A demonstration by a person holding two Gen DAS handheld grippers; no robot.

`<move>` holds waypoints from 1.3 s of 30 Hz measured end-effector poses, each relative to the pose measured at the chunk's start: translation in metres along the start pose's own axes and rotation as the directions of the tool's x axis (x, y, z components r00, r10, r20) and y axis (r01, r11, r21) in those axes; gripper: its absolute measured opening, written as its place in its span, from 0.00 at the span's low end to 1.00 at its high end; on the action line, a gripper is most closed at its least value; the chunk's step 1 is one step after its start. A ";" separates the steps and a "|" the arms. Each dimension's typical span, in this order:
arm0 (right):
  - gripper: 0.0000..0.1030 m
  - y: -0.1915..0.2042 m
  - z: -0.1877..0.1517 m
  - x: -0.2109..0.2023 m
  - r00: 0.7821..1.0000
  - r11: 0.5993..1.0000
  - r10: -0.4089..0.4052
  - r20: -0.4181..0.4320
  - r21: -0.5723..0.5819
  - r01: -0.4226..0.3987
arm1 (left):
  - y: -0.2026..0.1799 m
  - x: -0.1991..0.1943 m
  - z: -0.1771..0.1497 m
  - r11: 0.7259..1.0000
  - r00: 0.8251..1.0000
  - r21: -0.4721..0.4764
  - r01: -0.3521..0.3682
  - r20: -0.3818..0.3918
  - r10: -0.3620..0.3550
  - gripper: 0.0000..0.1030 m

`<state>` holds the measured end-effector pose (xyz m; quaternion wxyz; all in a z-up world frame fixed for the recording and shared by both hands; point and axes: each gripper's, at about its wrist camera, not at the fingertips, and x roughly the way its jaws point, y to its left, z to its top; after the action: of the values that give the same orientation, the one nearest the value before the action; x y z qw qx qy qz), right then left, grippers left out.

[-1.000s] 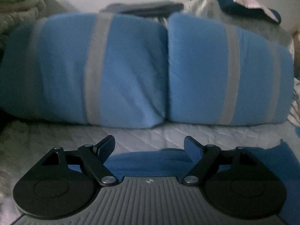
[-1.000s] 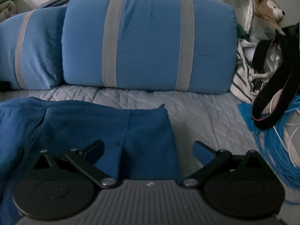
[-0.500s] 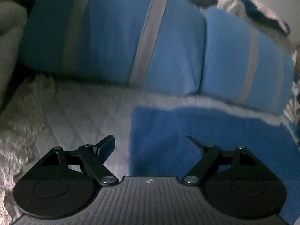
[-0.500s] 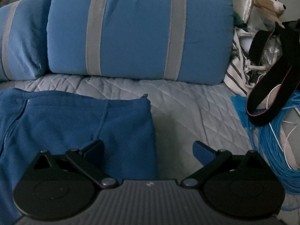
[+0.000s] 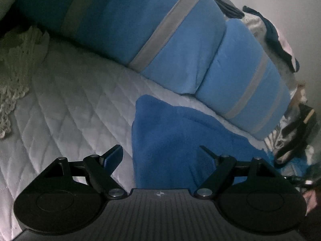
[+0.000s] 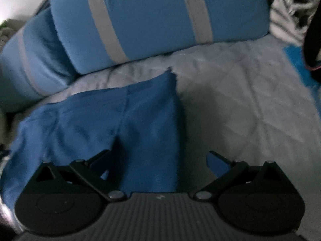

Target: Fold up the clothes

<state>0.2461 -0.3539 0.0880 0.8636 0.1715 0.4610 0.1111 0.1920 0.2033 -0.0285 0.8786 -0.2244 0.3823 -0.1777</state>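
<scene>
Trouble, if it comes, looks likeliest at the edges of the blue garment point(image 5: 180, 140), which lies flat on the quilted bed point(image 5: 70, 104) in front of two striped pillows point(image 5: 180, 46). The left claw point(image 5: 160, 156) hangs released over the garment's left edge, one finger point(image 5: 112, 156) over bare quilt and the other over blue cloth, nothing pinched between them. From here I judge it could close on the quilt along with the cloth, or catch only the top layer, so the fold would drag crooked. The right claw point(image 6: 158, 160) is also spread wide and empty, straddling the garment's right edge near the corner where a small zipper pull point(image 6: 170, 68) sticks out. A grab there might snag the zipper or take too little cloth and slip. The right view is blurred, so how close its fingers are to the fabric I cannot tell. A black strap point(image 6: 309, 30) and some blue cord lie off to the right, well apart from the garment.

Compared with a second ago, both claws have tipped downward and rolled. The left one then faced the pillows straight on with only a sliver of blue cloth below it; now the garment's corner fills the space ahead of it. The right claw has swung in over the garment's corner, and the teddy bear has left its view. Both claws are as wide as before.
</scene>
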 end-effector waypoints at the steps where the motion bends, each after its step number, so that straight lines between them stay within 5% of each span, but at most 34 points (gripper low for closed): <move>1: 1.00 -0.003 0.001 0.002 0.999 1.000 0.029 -0.016 0.009 -0.028 | 0.004 0.000 0.000 1.000 1.000 -0.010 0.013 -0.009 -0.013 0.79; 8: 1.00 -0.024 -0.001 0.014 0.978 0.979 0.185 -0.101 0.108 -0.174 | 0.040 0.017 -0.001 0.987 0.989 -0.147 0.071 -0.121 -0.090 0.79; 13: 0.99 -0.039 -0.004 0.018 0.958 0.952 0.265 -0.113 0.186 -0.241 | 0.060 0.035 -0.009 0.951 0.959 -0.266 0.159 -0.188 -0.213 0.79; 18: 0.99 -0.052 -0.008 0.021 0.902 0.895 0.409 -0.140 0.256 -0.366 | 0.064 0.045 -0.014 0.912 0.926 -0.328 0.245 -0.200 -0.321 0.79; 23: 0.99 -0.050 -0.011 0.029 0.887 0.870 0.445 -0.123 0.294 -0.395 | 0.045 0.062 -0.020 0.914 0.901 -0.294 0.279 -0.248 -0.355 0.79; 32: 0.98 -0.020 -0.006 0.045 0.899 0.900 0.412 -0.152 0.221 -0.375 | 0.033 0.072 -0.023 0.916 0.907 -0.304 0.263 -0.244 -0.342 0.72; 33: 0.95 -0.018 -0.006 0.046 0.904 0.905 0.401 -0.149 0.220 -0.365 | 0.033 0.072 -0.024 0.919 0.912 -0.308 0.247 -0.246 -0.328 0.61; 34: 0.82 -0.016 -0.006 0.045 0.913 0.914 0.379 -0.148 0.214 -0.345 | 0.033 0.072 -0.026 0.920 0.917 -0.318 0.230 -0.247 -0.315 0.54; 37: 0.51 -0.008 -0.009 0.043 0.938 0.938 0.313 -0.149 0.205 -0.280 | 0.031 0.069 -0.025 0.925 0.923 -0.319 0.205 -0.251 -0.291 0.41; 39: 0.40 -0.003 -0.010 0.040 0.943 0.942 0.303 -0.138 0.194 -0.274 | 0.022 0.064 -0.022 0.942 0.933 -0.286 0.178 -0.254 -0.253 0.32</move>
<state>0.2594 -0.3406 0.0512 0.7785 0.3015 0.5088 0.2102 0.2204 0.1851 -0.0915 0.7519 -0.3493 0.4986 -0.2532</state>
